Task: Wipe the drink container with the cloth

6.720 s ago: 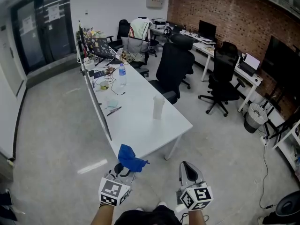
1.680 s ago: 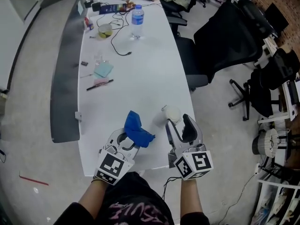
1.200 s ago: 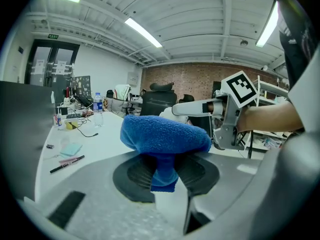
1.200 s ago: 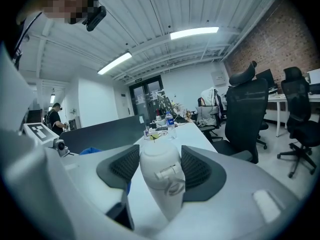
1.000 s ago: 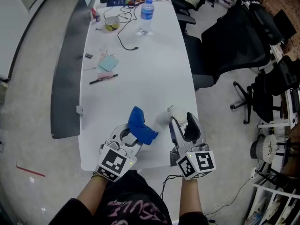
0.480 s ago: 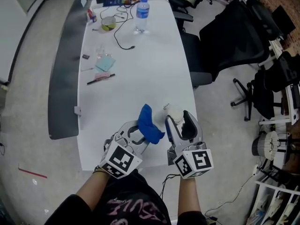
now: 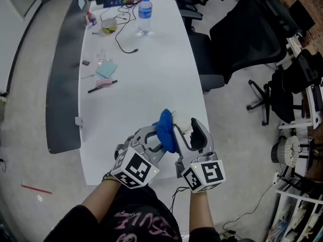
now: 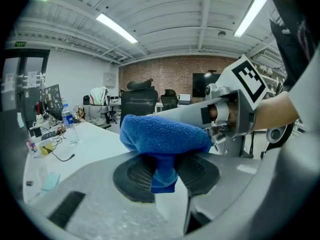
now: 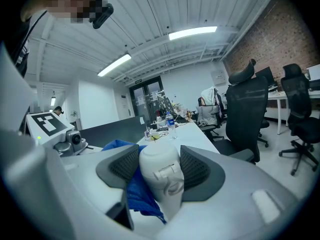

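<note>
The white drink container point(image 9: 161, 176) with a flip lid sits clamped between the pads of my right gripper point(image 9: 159, 170); in the head view its top point(image 7: 182, 122) shows just past the jaws of that right gripper point(image 7: 185, 134). My left gripper point(image 7: 157, 140) is shut on a blue cloth point(image 7: 165, 130), which presses against the container's left side. In the left gripper view the blue cloth point(image 8: 162, 139) bunches above the left gripper point(image 8: 165, 173) and hides what lies behind it. The blue cloth point(image 9: 135, 191) also hangs beside the container in the right gripper view.
The long white table point(image 7: 146, 79) runs away from me, carrying a water bottle point(image 7: 145, 14), a cable point(image 7: 122, 40), a pen point(image 7: 102, 86) and small clutter at its far end. Black office chairs point(image 7: 242, 32) stand to the right. The table's near edge is under my grippers.
The left gripper has carried the blue cloth rightward until it touches the container held in the right gripper. The right gripper has stayed shut on the container.
</note>
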Tool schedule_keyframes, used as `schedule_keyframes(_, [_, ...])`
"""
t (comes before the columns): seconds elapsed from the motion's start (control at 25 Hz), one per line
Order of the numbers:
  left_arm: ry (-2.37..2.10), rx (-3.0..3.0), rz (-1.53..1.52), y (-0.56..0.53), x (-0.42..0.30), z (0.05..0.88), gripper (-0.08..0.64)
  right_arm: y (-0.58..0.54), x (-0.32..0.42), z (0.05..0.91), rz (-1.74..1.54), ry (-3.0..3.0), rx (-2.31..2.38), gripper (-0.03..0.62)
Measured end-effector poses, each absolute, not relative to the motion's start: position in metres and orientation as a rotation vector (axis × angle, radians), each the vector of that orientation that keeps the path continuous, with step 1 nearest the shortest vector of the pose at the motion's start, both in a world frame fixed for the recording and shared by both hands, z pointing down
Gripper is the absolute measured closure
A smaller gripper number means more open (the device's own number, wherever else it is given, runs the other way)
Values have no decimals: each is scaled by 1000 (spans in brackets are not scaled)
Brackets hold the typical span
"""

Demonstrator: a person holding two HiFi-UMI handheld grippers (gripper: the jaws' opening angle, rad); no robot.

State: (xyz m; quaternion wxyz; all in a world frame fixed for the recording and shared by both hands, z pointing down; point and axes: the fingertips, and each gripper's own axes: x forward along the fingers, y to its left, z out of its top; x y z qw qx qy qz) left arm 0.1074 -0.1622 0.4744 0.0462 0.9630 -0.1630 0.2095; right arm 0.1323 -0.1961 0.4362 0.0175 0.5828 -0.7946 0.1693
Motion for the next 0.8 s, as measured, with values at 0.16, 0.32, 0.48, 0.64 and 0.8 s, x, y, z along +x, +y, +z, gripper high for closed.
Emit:
schedule_keyframes(0.16, [-484,2939,641,-164,111,476,454,-197,132,436,527,-2471,1816,324])
schedule_keyframes(0.32, [-482,2927,644,-166,111,481,454,-197,133,436,529,-2475,1816,324])
schedule_keyframes(0.48, [-487,2900,649,-170,111,488,453,-198,134,434,537,-2476,1809,325])
schedule_keyframes(0.64, [-491,2874,676,-172,110,503,453,-197,133,433,538,-2480,1796,327])
schedule_keyframes(0.8, [-479,2847,720,-174,110,528,451,-196,132,434,538,-2475,1774,328])
